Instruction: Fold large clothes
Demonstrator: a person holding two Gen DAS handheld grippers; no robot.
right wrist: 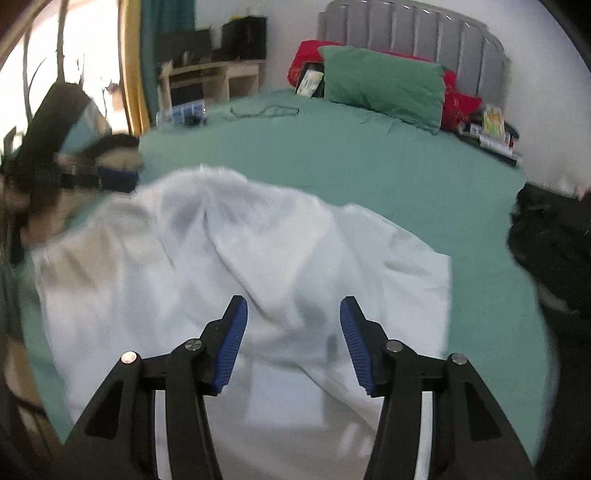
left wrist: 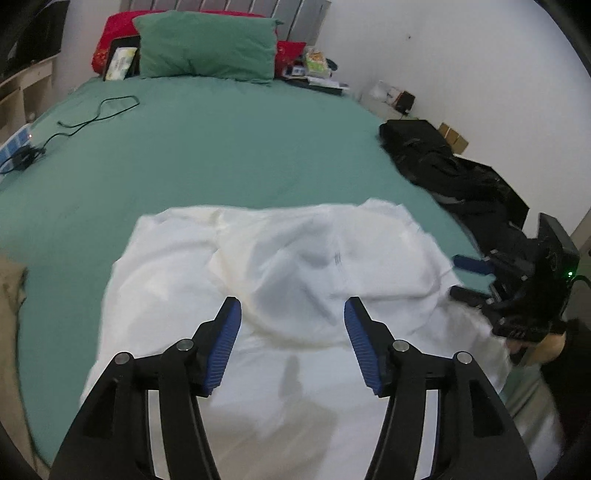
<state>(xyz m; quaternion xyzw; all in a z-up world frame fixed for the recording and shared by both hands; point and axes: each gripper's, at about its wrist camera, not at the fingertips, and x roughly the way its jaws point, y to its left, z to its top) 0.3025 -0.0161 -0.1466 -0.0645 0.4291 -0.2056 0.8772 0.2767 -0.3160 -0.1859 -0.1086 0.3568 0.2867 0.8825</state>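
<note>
A large white garment [left wrist: 295, 288] lies rumpled on the near part of the green bed sheet [left wrist: 221, 155]; it fills the lower half of the right wrist view too [right wrist: 240, 266]. My left gripper [left wrist: 291, 317] hangs above the garment, its blue pads wide apart and nothing between them. Over the same cloth my right gripper [right wrist: 293, 314] is open with an empty gap. The right gripper [left wrist: 469, 277] also shows at the garment's right edge in the left wrist view. The left gripper [right wrist: 118, 181], held by a hand, appears at the garment's far left edge in the right wrist view.
A green pillow [left wrist: 207, 44] and a red one [left wrist: 114, 26] lean on the grey headboard. A black cable [left wrist: 92, 114] runs over the sheet at the left. Dark clothing [left wrist: 443, 162] is piled at the bed's right side. A wooden shelf unit [right wrist: 210, 81] stands by the wall.
</note>
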